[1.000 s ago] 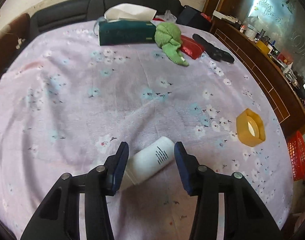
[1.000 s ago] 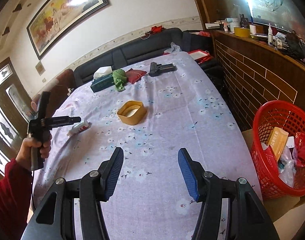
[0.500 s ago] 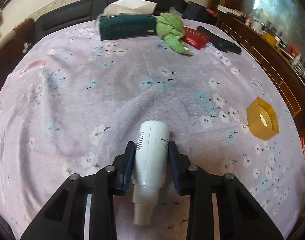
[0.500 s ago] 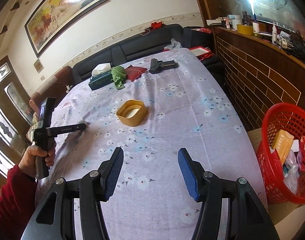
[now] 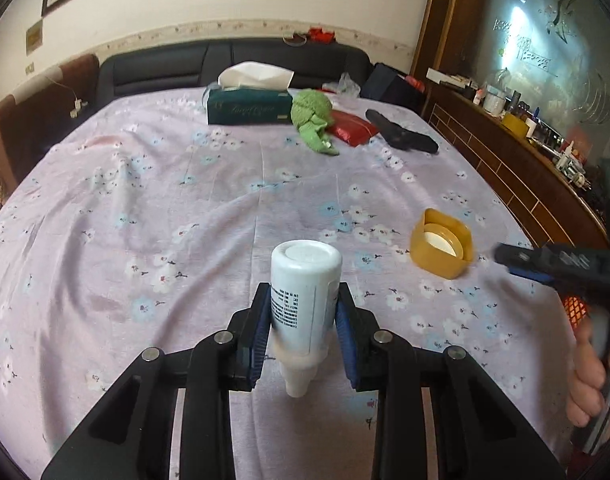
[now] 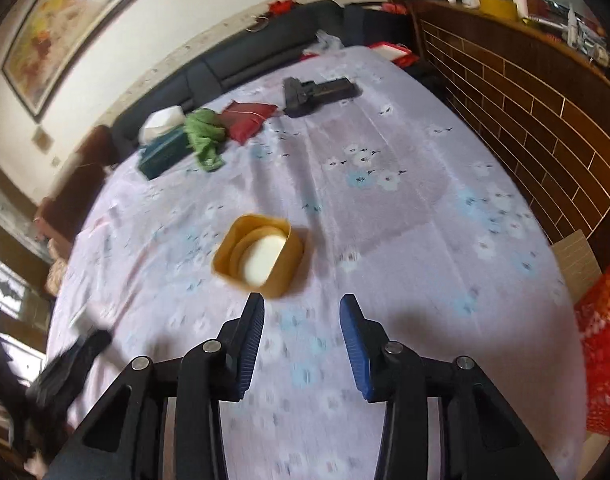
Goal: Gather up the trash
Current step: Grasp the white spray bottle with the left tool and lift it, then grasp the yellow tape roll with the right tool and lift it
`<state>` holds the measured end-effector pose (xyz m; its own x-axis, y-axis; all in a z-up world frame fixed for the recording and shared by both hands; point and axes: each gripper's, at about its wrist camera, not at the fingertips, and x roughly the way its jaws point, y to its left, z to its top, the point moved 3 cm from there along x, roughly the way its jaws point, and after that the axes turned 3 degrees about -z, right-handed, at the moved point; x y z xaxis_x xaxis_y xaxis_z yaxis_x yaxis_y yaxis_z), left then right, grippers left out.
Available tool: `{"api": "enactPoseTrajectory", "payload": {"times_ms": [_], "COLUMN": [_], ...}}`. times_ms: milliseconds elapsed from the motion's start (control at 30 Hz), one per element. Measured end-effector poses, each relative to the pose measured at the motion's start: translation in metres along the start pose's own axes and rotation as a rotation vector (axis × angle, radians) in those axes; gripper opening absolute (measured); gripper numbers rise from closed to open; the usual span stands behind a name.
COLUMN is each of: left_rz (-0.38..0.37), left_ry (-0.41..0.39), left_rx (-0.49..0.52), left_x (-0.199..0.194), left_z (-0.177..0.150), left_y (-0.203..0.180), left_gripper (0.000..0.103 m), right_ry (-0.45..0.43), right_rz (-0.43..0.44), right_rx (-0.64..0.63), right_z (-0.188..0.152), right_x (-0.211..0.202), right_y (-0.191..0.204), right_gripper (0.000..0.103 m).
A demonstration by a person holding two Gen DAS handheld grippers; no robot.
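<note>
My left gripper (image 5: 303,320) is shut on a white plastic bottle (image 5: 305,292), lifted off the flowered tablecloth (image 5: 185,200) with its base pointing away and its neck toward me. A yellow square lid (image 5: 442,246) lies on the cloth to the right. In the right wrist view that yellow lid (image 6: 260,255) sits just beyond my right gripper (image 6: 301,312), whose jaws are closing with nothing between them. The right gripper (image 5: 505,258) shows blurred at the right edge of the left wrist view, with the hand that holds it.
At the far end lie a tissue box (image 5: 249,108), a green cloth (image 5: 313,120), a red pouch (image 5: 353,130) and a black gun-shaped object (image 5: 401,136). A red trash basket (image 6: 601,340) stands off the table's right edge, below a brick-faced counter (image 6: 525,92).
The left gripper closed on the lying bottle and lifted it. The right gripper moved forward and down toward the yellow lid and its jaws narrowed.
</note>
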<state>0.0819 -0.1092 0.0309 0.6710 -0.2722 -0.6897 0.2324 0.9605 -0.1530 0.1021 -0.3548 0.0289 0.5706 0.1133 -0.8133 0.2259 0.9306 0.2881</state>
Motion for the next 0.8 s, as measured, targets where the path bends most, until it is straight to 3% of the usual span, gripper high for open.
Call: {"api": "enactPoseTrajectory", "payload": {"times_ms": [200, 400, 500, 567, 667, 800], "left_rz": [-0.002, -0.009, 0.003, 0.003, 0.011, 0.016], "left_ry": [-0.048, -0.033, -0.031, -0.02, -0.016, -0.042], "left_rx": [0.019, 0.041, 0.055, 0.052, 0.048, 0.018], "left_x": [0.004, 0.011, 0.012, 0.015, 0.016, 0.012], "left_z": [-0.003, -0.007, -0.01, -0.011, -0.011, -0.009], "left_y": [0.001, -0.001, -0.002, -0.001, 0.001, 0.008], "left_gripper": [0.029, 0.029, 0.029, 0.029, 0.024, 0.019], "right_ry": [0.023, 0.027, 0.014, 0.001, -0.041, -0.093], "right_rz": [-0.024, -0.067, -0.109, -0.141, -0.169, -0.126], "right_rx": [0.042, -0.001, -0.036, -0.059, -0.109, -0.128], "right_z": [0.019, 0.021, 0.018, 0.015, 0.01, 0.003], "right_x": [0.043, 0.062, 0.067, 0.068, 0.065, 0.057], "right_y": [0.011, 0.021, 0.028, 0.032, 0.039, 0.044], "right_gripper": [0.037, 0.019, 0.016, 0.007, 0.006, 0.006]}}
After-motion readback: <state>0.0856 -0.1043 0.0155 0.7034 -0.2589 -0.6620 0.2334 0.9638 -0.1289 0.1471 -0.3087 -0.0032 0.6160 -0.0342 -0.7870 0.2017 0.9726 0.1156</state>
